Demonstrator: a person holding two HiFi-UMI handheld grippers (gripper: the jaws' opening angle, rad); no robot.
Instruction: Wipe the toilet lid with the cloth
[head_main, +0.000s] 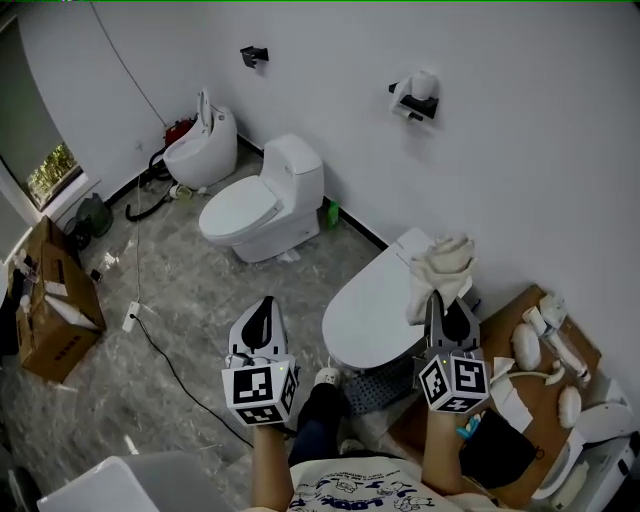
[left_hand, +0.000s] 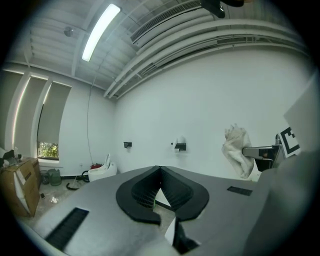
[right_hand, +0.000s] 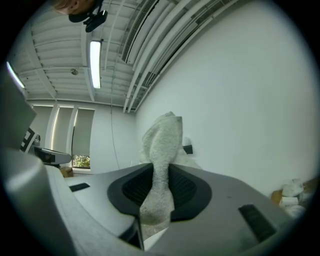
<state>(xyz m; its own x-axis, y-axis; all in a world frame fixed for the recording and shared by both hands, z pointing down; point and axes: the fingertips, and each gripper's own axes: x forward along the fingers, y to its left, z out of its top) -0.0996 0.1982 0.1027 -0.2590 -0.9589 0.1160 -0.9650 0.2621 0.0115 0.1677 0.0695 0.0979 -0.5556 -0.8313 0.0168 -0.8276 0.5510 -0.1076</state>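
Observation:
The nearest white toilet has its lid closed, just ahead of me in the head view. My right gripper is shut on a crumpled white cloth, held up in the air over the lid's right rear part. In the right gripper view the cloth stands up between the pads of that gripper. My left gripper hovers left of the toilet, shut and holding nothing. In the left gripper view its tips meet, and the cloth shows off to the right.
Two more white toilets stand along the back wall, under a paper holder. Cardboard boxes and a floor cable lie at the left. Cardboard with white parts and a black bag are at the right.

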